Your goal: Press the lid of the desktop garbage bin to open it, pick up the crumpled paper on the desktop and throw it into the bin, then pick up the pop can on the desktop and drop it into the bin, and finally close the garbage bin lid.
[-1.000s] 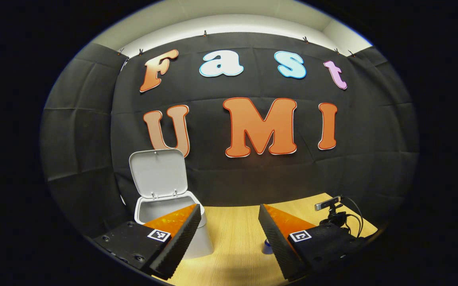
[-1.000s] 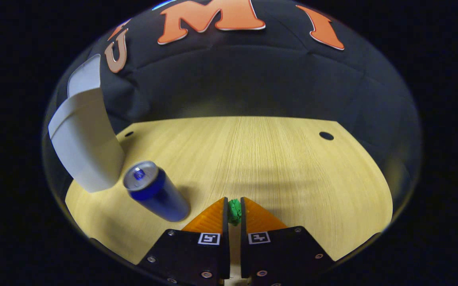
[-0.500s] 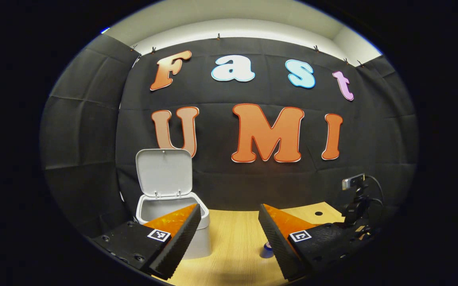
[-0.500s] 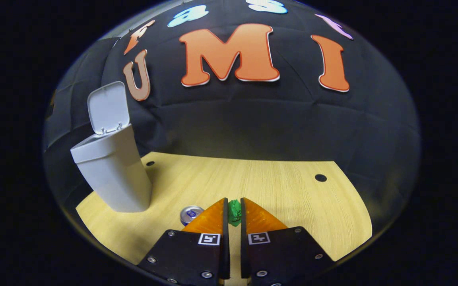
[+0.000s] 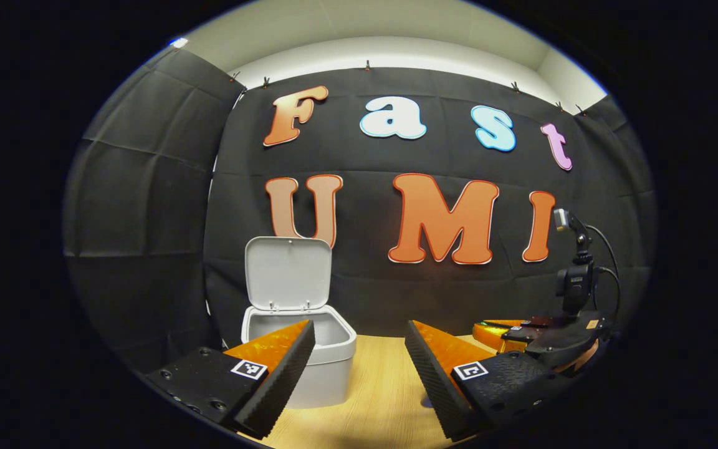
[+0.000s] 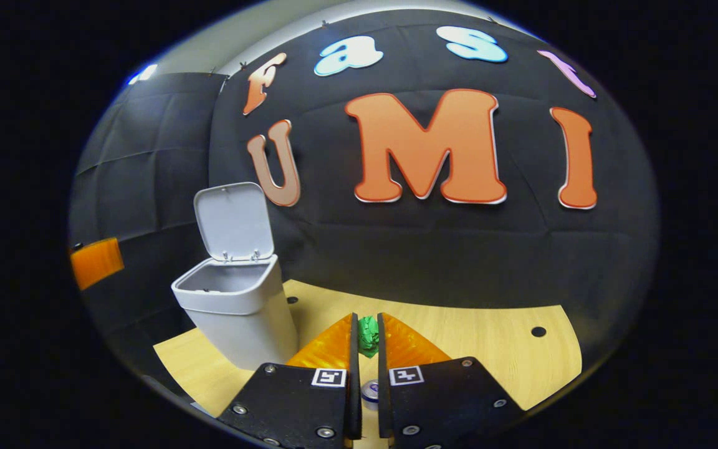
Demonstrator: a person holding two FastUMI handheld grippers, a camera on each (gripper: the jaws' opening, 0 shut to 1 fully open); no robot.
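Right gripper [image 6: 366, 340] clamped narrow on small green crumpled paper ball [image 6: 368, 335], both fingers pressing it, raised above light wooden table [image 6: 496, 349].

White plastic desktop bin [image 6: 237, 312] lies ahead and to left of right gripper; hinged lid [image 6: 233, 221] stands upright, mouth open. Judged next: carry paper left over rim.

Silver-topped pop can [image 6: 369, 393] stands below right gripper.

Left gripper [image 5: 359, 368] wide apart, empty, just beside bin [image 5: 328, 368].

Green paper [image 6: 368, 335]. White bin [image 6: 240, 312], lid [image 6: 234, 221] pale grey inside. Light wood-grain desk [image 6: 490, 349]. Silver can [image 6: 369, 391] top, blue-rimmed.
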